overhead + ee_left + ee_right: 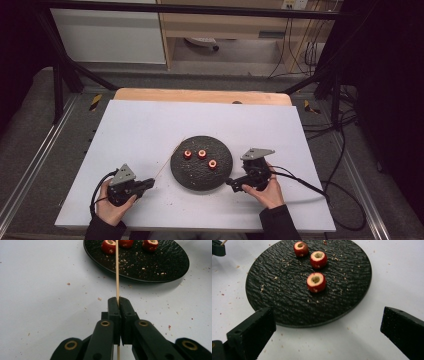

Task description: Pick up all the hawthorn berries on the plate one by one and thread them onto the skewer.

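A round black textured plate [200, 176] lies mid-table with three red cored fruit pieces [202, 154] on it. My left gripper [151, 183] sits left of the plate, shut on a thin wooden skewer [167, 161] that points toward the fruit. In the left gripper view the jaws [118, 300] pinch the skewer [117, 270], whose far end reaches over the plate [150, 267]. My right gripper [231, 184] is at the plate's near right edge, open. Its view shows the wide jaws [328, 315] facing the plate [287, 290], the nearest fruit piece [316, 282] ahead.
A white sheet [150, 125] covers the table, with crumbs scattered around the plate. A wooden edge [200, 95] shows at the far side. Cables [320, 187] trail off to the right, and black frame posts [60, 85] stand at the back corners.
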